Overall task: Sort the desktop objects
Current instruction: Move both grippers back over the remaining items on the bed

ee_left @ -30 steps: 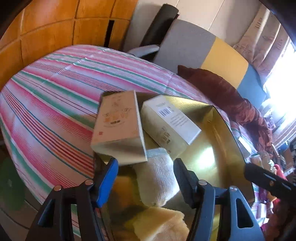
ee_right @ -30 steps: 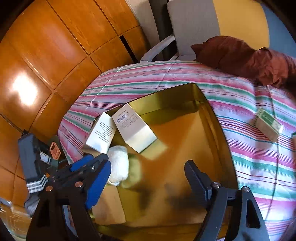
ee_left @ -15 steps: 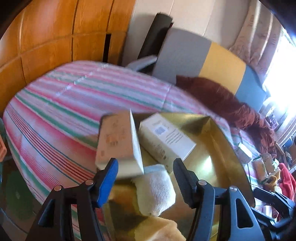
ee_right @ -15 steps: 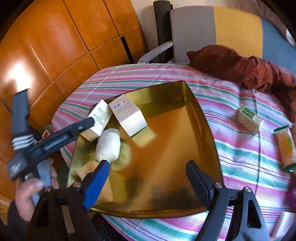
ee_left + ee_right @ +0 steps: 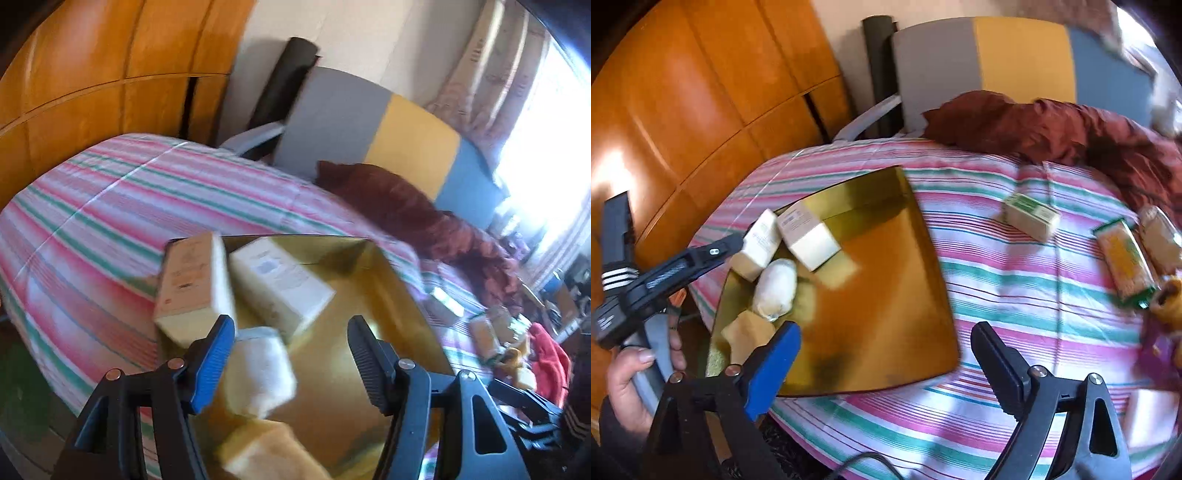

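A gold tray point(image 5: 886, 295) lies on the striped tablecloth point(image 5: 1015, 295). In its left part are two cream boxes point(image 5: 809, 236) point(image 5: 759, 245), a white rolled cloth point(image 5: 775, 291) and a yellow sponge point(image 5: 746, 332). The left wrist view shows the same boxes point(image 5: 192, 288) point(image 5: 284, 288), cloth point(image 5: 258, 369) and sponge point(image 5: 266, 454) in the tray point(image 5: 369, 332). My left gripper point(image 5: 291, 354) is open and empty, just above the cloth; it also shows in the right wrist view point(image 5: 733, 245). My right gripper point(image 5: 886, 362) is open and empty over the tray's near edge.
A green-and-cream box point(image 5: 1030, 216), a yellow packet point(image 5: 1126, 262) and other small items lie on the cloth to the right of the tray. A dark red garment point(image 5: 1052, 125) and a grey-yellow-blue chair point(image 5: 1015, 55) are behind. Wooden panels point(image 5: 701, 92) stand to the left.
Both grippers have pulled back and up from the tray. The right gripper has swung right, bringing the loose items on the cloth into view. The tray's contents have not moved.
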A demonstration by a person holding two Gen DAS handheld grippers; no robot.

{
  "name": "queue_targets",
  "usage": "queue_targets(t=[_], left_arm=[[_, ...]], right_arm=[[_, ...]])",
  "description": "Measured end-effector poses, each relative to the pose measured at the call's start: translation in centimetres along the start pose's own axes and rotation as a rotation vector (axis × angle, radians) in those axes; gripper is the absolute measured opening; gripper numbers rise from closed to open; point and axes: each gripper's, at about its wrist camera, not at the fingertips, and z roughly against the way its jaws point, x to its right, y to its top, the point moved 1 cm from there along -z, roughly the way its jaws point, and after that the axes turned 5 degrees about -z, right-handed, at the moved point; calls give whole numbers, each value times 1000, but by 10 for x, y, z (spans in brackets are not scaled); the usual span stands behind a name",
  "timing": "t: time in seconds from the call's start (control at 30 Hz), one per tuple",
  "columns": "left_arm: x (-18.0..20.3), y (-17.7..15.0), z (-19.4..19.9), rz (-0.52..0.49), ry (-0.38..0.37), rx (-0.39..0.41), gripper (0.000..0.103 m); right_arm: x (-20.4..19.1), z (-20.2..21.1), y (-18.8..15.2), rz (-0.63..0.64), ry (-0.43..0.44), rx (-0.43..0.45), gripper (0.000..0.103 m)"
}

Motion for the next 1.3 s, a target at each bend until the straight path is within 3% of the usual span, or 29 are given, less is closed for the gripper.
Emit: queue_targets(t=[0.13, 0.37, 0.67, 0.93, 1.13, 1.2, 1.3], left_arm=[[25, 1, -2, -37, -82, -16, 65], [67, -1, -7, -119, -152, -47, 65], [119, -4, -15, -229, -213, -70, 65], [156, -5, -27, -287, -275, -116, 65], [195, -2, -37, -348, -326, -141, 66], [213, -1, -42, -384, -345, -151, 73], [238, 1, -49, -434, -360, -169, 74]], right_arm=[[29, 13, -2, -61, -28, 23, 95], [77, 47, -9, -128, -55, 91, 95], [160, 106, -24, -257, -179, 138, 96], [240, 157, -35, -406, -300, 131, 95], [279, 168, -40, -518, -345, 130, 95], [289, 164, -42, -563, -371, 106, 95], [304, 155, -46, -627, -379, 85, 95]])
